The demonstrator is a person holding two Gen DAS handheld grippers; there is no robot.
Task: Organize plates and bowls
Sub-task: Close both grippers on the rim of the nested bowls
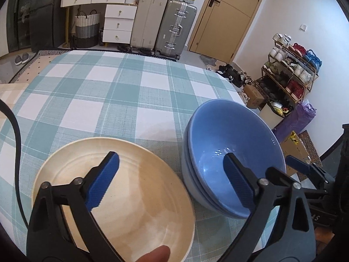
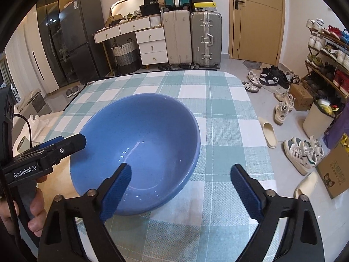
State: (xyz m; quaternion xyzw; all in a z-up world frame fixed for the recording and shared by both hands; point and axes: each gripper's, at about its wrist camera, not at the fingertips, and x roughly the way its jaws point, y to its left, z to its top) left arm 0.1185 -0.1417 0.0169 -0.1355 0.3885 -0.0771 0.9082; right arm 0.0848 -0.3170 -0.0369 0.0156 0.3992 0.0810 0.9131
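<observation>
A stack of blue bowls [image 1: 233,139] sits on the checked tablecloth [image 1: 113,91], near its right edge. A cream plate [image 1: 139,187] lies just left of the stack. My left gripper [image 1: 172,163] is open and empty, one finger over the plate and the other over the top bowl. In the right wrist view the blue bowl stack [image 2: 139,135] is close ahead. My right gripper [image 2: 181,174] is open and empty, its left finger over the bowl's near rim. The left gripper [image 2: 65,144] shows at the bowl's left side.
The table's right edge [image 2: 257,118] drops to a floor strewn with shoes [image 2: 303,152] and a cardboard box [image 2: 333,174]. Suitcases [image 2: 192,39], a white drawer unit [image 2: 150,45] and a door [image 2: 257,19] stand behind. A black cable [image 1: 13,135] runs along the left.
</observation>
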